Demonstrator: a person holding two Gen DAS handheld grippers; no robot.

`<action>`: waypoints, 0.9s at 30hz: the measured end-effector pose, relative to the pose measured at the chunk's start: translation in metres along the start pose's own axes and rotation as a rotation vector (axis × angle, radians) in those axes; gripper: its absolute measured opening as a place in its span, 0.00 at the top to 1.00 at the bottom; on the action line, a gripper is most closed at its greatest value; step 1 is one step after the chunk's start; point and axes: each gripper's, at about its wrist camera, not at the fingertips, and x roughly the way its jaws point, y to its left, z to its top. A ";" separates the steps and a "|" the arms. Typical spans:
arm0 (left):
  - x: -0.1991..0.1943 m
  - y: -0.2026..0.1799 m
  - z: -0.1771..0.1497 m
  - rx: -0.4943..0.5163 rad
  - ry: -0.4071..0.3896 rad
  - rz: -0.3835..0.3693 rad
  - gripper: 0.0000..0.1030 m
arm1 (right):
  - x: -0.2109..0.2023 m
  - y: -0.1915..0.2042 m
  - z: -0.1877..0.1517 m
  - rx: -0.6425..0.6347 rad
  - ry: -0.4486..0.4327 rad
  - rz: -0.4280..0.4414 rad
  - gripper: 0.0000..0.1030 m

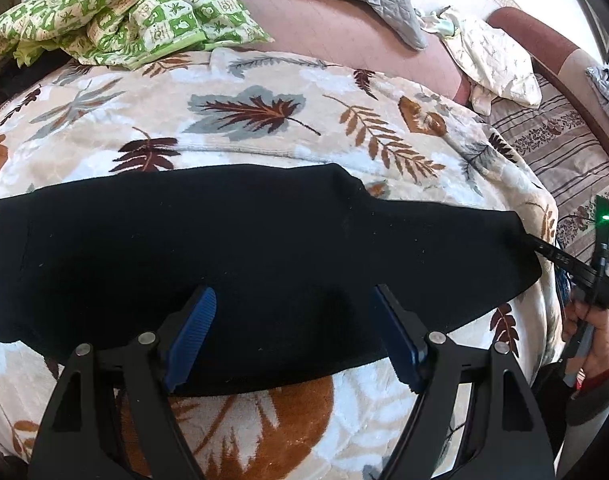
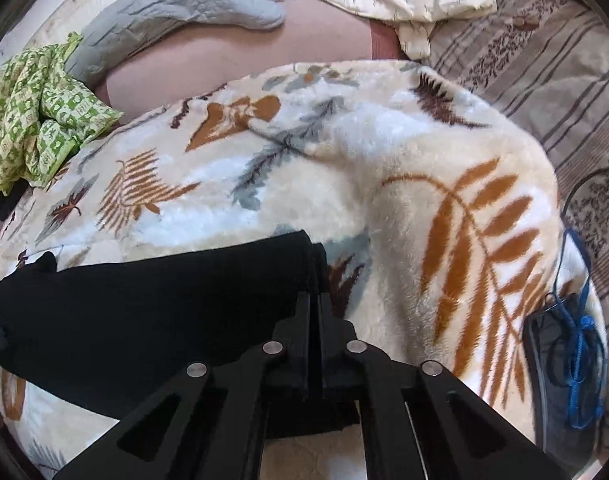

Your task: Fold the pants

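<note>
One pair of black pants (image 1: 240,264) lies folded lengthwise into a long flat band across a cream leaf-print blanket (image 1: 264,120) on the bed, its narrow end at the right. The left gripper (image 1: 292,320) hovers over the near edge of the pants, blue pads spread apart; the right gripper (image 2: 314,300) is clamped together on that narrow end. At the far left sits one crumpled green checked cloth (image 1: 104,12), with one grey quilt (image 2: 164,12) beyond
</note>
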 end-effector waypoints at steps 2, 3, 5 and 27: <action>0.000 -0.002 0.000 0.001 -0.004 0.008 0.23 | -0.014 0.004 -0.002 -0.013 -0.021 0.015 0.86; 0.000 -0.004 0.000 0.003 -0.006 0.010 0.23 | -0.021 0.007 -0.004 -0.022 -0.032 0.029 0.81; 0.000 -0.007 0.000 0.011 -0.010 0.015 0.23 | -0.034 0.012 -0.009 -0.026 -0.050 0.046 0.74; -0.045 0.087 -0.023 -0.120 -0.028 0.066 0.23 | -0.028 0.120 -0.057 -0.257 0.053 0.215 0.44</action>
